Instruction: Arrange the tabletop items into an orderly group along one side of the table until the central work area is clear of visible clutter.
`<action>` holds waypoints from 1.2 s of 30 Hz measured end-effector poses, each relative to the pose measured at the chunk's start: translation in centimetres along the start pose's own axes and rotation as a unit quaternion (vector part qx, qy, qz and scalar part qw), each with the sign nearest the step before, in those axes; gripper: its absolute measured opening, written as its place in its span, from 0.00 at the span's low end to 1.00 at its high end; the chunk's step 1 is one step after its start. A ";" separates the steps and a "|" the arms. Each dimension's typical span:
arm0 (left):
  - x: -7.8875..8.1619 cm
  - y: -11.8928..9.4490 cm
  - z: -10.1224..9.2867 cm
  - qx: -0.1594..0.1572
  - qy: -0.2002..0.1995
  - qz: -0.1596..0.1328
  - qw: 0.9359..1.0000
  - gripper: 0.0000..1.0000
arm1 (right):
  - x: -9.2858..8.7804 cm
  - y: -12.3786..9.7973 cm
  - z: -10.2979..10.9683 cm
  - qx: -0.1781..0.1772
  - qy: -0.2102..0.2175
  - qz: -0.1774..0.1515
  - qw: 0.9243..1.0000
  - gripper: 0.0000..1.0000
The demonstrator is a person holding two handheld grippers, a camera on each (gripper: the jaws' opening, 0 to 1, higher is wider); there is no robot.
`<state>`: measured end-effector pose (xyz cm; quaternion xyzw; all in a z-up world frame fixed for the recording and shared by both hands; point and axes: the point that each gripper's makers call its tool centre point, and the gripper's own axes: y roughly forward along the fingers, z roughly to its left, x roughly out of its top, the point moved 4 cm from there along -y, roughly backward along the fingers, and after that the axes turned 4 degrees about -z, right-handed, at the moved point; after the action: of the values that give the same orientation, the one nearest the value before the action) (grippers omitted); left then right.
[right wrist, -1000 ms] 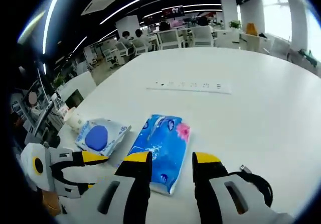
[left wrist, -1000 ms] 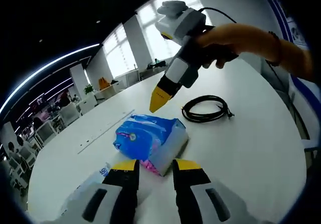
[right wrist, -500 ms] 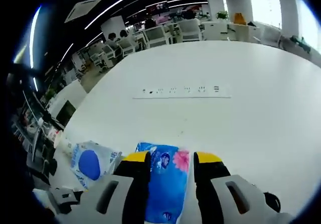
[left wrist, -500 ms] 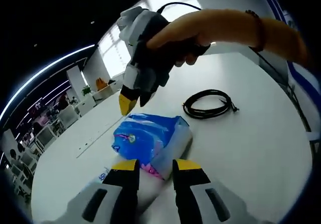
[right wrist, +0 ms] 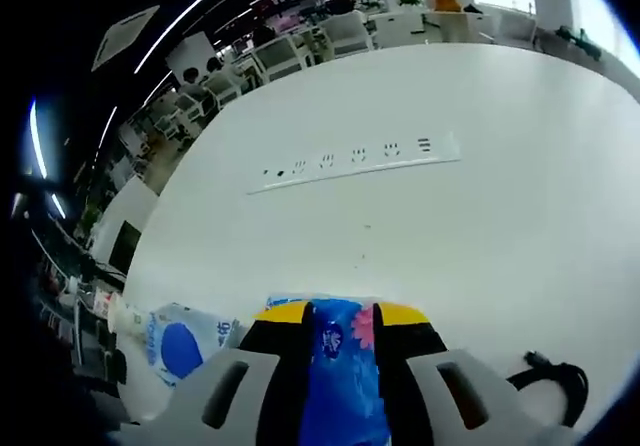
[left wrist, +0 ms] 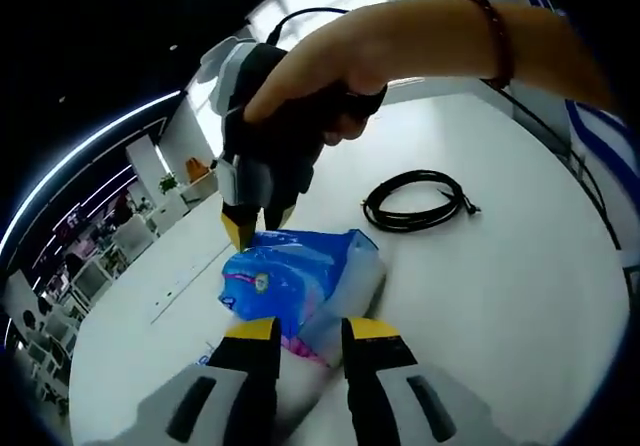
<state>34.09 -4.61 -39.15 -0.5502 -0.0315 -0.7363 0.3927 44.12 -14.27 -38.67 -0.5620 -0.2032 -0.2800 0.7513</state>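
A blue tissue pack (left wrist: 290, 276) lies on the white table (left wrist: 500, 296) just ahead of my left gripper (left wrist: 310, 331), which is open, with the pack's near end reaching between its yellow tips. A hand holds my right gripper (left wrist: 255, 228) down over the pack's far end. In the right gripper view the blue tissue pack (right wrist: 340, 341) fills the gap of my right gripper (right wrist: 342, 313), and both fingers press its sides. A second white pack with a blue circle (right wrist: 180, 346) lies to the left. A coiled black cable (left wrist: 415, 201) rests beyond the blue pack.
A socket strip (right wrist: 350, 161) is set flush in the table (right wrist: 480, 226) farther out. The black cable (right wrist: 555, 376) shows at the lower right of the right gripper view. Office desks and chairs (right wrist: 330, 36) stand beyond the table's far edge.
My right gripper has come down from above the table onto the far end of the blue pack, and its jaws have narrowed around it. The left gripper has hardly moved.
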 end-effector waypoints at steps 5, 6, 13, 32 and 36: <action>0.0 0.2 0.0 -0.003 -0.012 -0.006 1.000 0.14 | -0.2 0.0 0.1 -0.002 -0.001 0.004 1.000 0.11; 0.0 0.2 0.0 -0.003 -0.014 -0.006 1.000 0.14 | -0.2 0.0 0.1 -0.002 -0.003 0.003 1.000 0.10; -0.1 0.3 0.2 -0.004 -0.020 -0.005 1.000 0.11 | -0.2 0.2 0.1 -0.004 -0.018 0.005 1.000 0.09; -0.5 0.6 0.3 -0.001 -0.037 -0.001 0.999 0.02 | 0.1 0.6 -0.3 -0.005 -0.033 0.003 0.999 0.00; -0.5 0.7 0.4 -0.001 -0.042 -0.003 0.999 0.01 | 0.1 0.5 -0.4 -0.004 -0.039 0.003 0.999 0.00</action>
<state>34.85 -4.64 -39.66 -0.5810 -0.0491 -0.7138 0.3880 44.55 -14.54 -39.08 -0.5764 -0.2298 -0.2565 0.7411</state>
